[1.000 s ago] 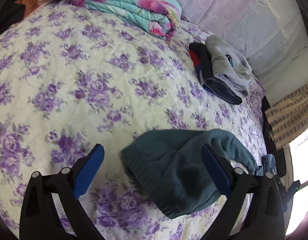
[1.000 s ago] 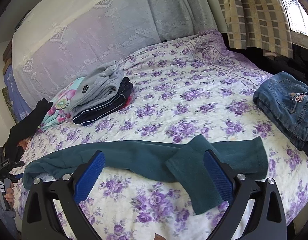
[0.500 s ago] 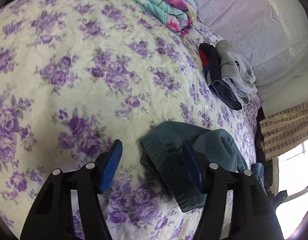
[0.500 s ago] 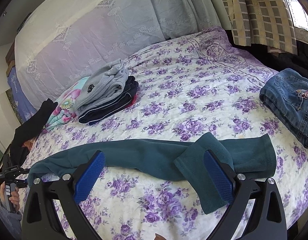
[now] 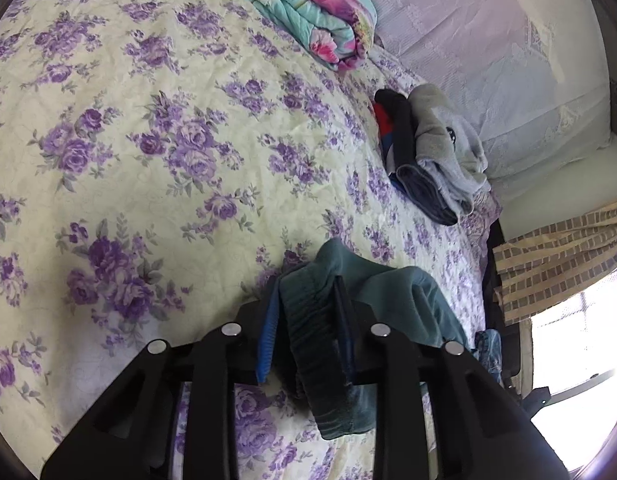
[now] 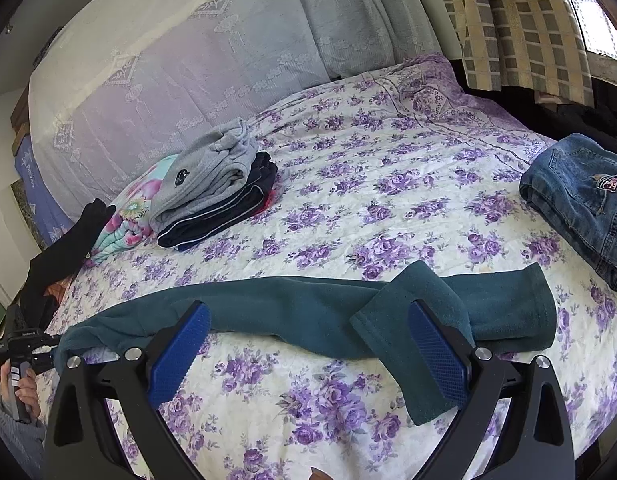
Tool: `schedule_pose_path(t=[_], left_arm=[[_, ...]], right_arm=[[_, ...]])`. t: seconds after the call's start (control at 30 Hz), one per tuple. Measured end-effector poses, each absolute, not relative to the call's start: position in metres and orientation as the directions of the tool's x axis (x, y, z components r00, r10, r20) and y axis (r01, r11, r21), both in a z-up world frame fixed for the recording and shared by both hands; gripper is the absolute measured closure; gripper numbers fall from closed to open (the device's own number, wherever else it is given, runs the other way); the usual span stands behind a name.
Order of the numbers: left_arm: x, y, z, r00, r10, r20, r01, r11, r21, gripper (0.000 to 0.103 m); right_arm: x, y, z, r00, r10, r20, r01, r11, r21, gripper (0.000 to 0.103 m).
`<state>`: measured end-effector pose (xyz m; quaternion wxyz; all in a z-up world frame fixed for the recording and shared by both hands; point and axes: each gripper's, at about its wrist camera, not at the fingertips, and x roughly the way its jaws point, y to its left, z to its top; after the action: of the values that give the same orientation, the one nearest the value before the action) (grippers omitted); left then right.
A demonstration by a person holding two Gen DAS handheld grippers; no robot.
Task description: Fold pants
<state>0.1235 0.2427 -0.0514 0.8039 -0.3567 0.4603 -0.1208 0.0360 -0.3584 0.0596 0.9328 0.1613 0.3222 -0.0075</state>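
The right gripper [image 6: 308,344], with black arms and blue textured pads, stands wide open just above the long dark teal fleece pants [image 6: 276,308], which lie stretched across the white bedspread with purple flowers [image 6: 388,184], one leg end folded over the other near the right pad. At the far left edge a person's hand [image 6: 22,390] holds the left gripper [image 6: 48,354] at the waist end of the pants, but how its jaws stand is too small to tell. Behind, a stack of folded grey and dark clothes [image 6: 216,188] rests near a flowered turquoise quilt [image 6: 136,208], and folded blue jeans [image 6: 580,196] lie at the right edge.
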Motion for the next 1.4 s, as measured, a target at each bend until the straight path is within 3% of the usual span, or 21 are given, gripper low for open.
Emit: schedule_pose_path(t=[0.5,0.7,0.87,1.13,1.27,1.33,1.37,1.4], left_arm=[[0.093,0.209,0.082,0.720,-0.463,-0.517,0.110,0.812,-0.573,0.084],[0.093,0.214,0.085,0.724,-0.441,-0.531,0.085,0.821,-0.565,0.084],[0.091,0.225,0.069,0.722,-0.421,-0.549,0.041,0.818,-0.573,0.084],[0.091,0.234,0.057,0.716,-0.413,-0.563,0.006,0.810,-0.586,0.084],[0.091,0.235,0.056,0.714,-0.414,-0.564,0.005,0.810,-0.587,0.084],[0.092,0.237,0.054,0.714,-0.415,-0.564,0.000,0.806,-0.592,0.084],[0.092,0.240,0.053,0.714,-0.417,-0.563,-0.003,0.802,-0.598,0.084],[0.092,0.241,0.052,0.714,-0.416,-0.563,-0.007,0.800,-0.600,0.084]], right_arm=[[0.022,-0.400,0.071,0.801,0.035,-0.598,0.183,0.936,0.300,0.004],[0.016,-0.455,0.071,0.784,0.050,-0.619,0.251,0.886,0.390,0.004],[0.006,-0.474,0.052,0.750,0.195,-0.632,0.227,0.822,0.522,0.009],[-0.004,-0.421,0.018,0.670,0.104,-0.735,0.189,0.934,0.305,0.017],[0.004,-0.418,0.002,0.664,0.199,-0.720,0.165,0.901,0.401,0.034],[0.010,-0.422,-0.001,0.676,0.209,-0.706,0.172,0.888,0.427,0.056],[0.012,-0.424,-0.003,0.678,0.236,-0.696,0.164,0.874,0.457,0.076],[0.015,-0.429,-0.006,0.677,0.269,-0.685,0.164,0.852,0.497,0.081]])
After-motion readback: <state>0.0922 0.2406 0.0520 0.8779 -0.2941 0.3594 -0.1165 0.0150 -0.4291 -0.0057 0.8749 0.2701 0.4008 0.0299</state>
